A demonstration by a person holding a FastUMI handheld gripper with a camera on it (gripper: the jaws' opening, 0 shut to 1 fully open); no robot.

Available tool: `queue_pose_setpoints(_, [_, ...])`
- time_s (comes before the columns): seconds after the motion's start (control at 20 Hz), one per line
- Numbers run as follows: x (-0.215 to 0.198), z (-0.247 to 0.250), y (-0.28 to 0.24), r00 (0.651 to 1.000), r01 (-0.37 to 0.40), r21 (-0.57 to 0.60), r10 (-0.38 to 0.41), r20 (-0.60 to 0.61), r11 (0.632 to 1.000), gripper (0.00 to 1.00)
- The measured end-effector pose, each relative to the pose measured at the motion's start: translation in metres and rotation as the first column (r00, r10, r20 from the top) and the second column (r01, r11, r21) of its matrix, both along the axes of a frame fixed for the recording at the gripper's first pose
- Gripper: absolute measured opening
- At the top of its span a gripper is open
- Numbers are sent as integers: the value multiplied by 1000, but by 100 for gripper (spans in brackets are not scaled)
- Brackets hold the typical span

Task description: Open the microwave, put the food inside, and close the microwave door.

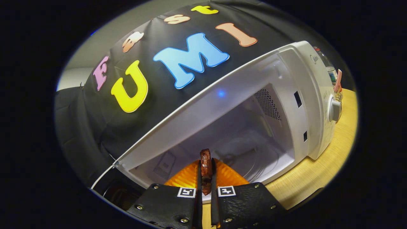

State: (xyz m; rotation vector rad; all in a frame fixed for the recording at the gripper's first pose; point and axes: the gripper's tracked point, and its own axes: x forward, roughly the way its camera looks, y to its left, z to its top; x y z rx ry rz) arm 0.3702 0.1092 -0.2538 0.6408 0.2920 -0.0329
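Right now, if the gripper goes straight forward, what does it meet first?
Probably nothing soon: the gripper, shut on the brown food piece, points into the open microwave. Its back wall seems first, though depth is unclear.

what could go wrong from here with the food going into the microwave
The gripper pinches only the thin brown food piece by its sides, so it may slip or tilt before it is set down. The gripper sits low at the cavity's front sill, so the food may catch the microwave there. The wide orange fingers flanking the food could also brush it on the way in.
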Motion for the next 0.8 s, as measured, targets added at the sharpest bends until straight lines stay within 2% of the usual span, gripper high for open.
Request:
queue_pose_setpoints(0.3, [12, -14, 2, 1000, 4, -15, -4, 16, 1000, 11])
queue_pose_setpoints(0.35, [14, -16, 0, 1000, 7, -18, -6, 16, 1000, 14])
queue_pose_setpoints(0.5, [13, -23, -3, 1000, 6, -27, -6, 1, 1000, 15])
queue_pose_setpoints(0.7, [14, -30, -9, 1000, 16, -52, -17, -21, 999, 22])
queue_pose_setpoints(0.8, [13, -38, -20, 998, 34, -95, -39, -53, 995, 30])
